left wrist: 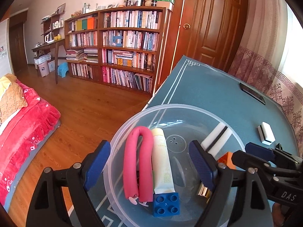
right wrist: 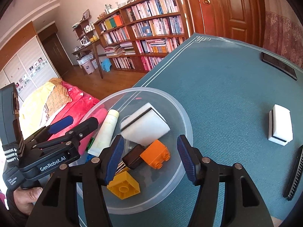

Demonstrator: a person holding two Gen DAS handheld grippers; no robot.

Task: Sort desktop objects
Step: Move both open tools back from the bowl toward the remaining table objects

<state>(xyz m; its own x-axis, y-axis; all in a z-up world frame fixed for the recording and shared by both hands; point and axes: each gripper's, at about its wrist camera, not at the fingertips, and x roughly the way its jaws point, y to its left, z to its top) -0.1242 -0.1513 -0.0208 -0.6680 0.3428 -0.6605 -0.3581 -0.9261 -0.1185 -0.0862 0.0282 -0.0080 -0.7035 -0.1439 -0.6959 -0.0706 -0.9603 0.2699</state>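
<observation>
1. Counter (right wrist: pixel 227 79): covered in teal cloth with a white line border and a knot motif at the far corner; it extends ahead of and to the right of both claws.
2. Clear plastic bowl (left wrist: pixel 132 124): sits on the counter near its left edge, directly beneath both claws.
3. Bowl contents: a pink foam roller (left wrist: pixel 138 162) bent in a U, a cream tube (left wrist: pixel 162 162) beside it, a blue brick (left wrist: pixel 166 204) at the tube's near end, a white sponge with a dark band (right wrist: pixel 145 124), an orange brick (right wrist: pixel 157 154), a yellow brick (right wrist: pixel 124 187), and a dark block with a gold end (right wrist: pixel 132 157), whose nature I cannot tell.
4. Left claw (left wrist: pixel 151 170): jaws spread wide, empty, hanging over the bowl with the roller and tube between them.
5. Right claw (right wrist: pixel 149 158): jaws spread wide, empty, above the dark block and orange brick.
6. Second white sponge (right wrist: pixel 280 125): on the cloth, well to the right of the right claw.
7. Black comb (right wrist: pixel 294 176): right of the right claw, near the sponge.
8. Dark phone (right wrist: pixel 278 65): far ahead and right, by the counter's edge.
9. Room: wooden bookshelf (left wrist: pixel 117 47) full of books beyond the left claw, wooden door (left wrist: pixel 212 22), plank floor (left wrist: pixel 85 109), red bed cover (left wrist: pixel 22 132) to the left, patterned curtain (left wrist: pixel 265 68) at right.
</observation>
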